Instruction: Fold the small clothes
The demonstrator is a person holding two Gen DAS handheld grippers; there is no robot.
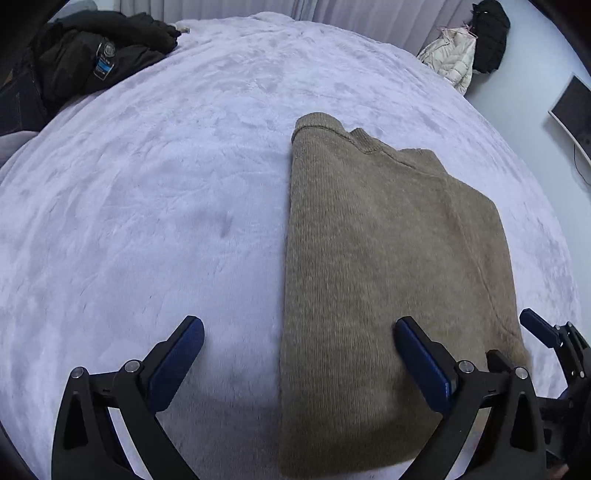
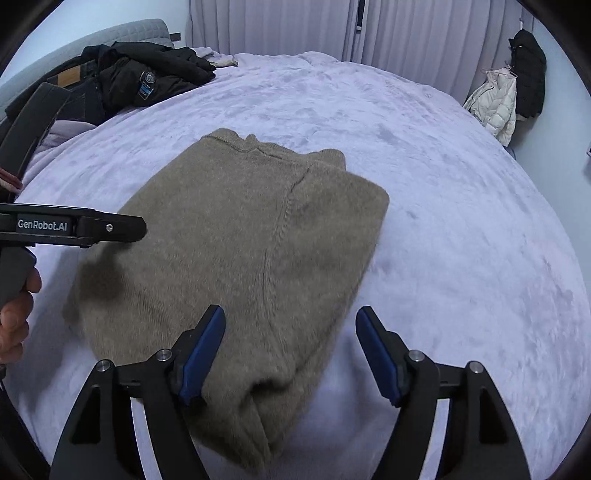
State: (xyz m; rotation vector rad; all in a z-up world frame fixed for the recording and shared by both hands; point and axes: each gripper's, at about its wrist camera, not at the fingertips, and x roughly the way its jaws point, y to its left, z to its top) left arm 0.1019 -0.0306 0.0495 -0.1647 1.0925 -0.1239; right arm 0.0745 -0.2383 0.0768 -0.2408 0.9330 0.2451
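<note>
A tan knit sweater (image 1: pixel 384 266) lies folded lengthwise on the lavender bedspread (image 1: pixel 155 192), collar at the far end. It also shows in the right wrist view (image 2: pixel 236 251). My left gripper (image 1: pixel 299 339) is open and empty, hovering over the sweater's near left edge; one blue pad is over the bedspread, the other over the knit. My right gripper (image 2: pixel 290 332) is open and empty above the sweater's near right corner. The left gripper's body (image 2: pixel 74 225) reaches in from the left in the right wrist view, and the right gripper's fingertip (image 1: pixel 535 325) shows at the right edge of the left wrist view.
A pile of black clothes (image 1: pixel 99 55) lies at the bed's far left corner. A white puffer jacket (image 1: pixel 454 59) and a black coat (image 1: pixel 491 33) hang by the far right wall. A monitor (image 1: pixel 572 114) stands at the right. Curtains (image 2: pixel 332 26) run behind the bed.
</note>
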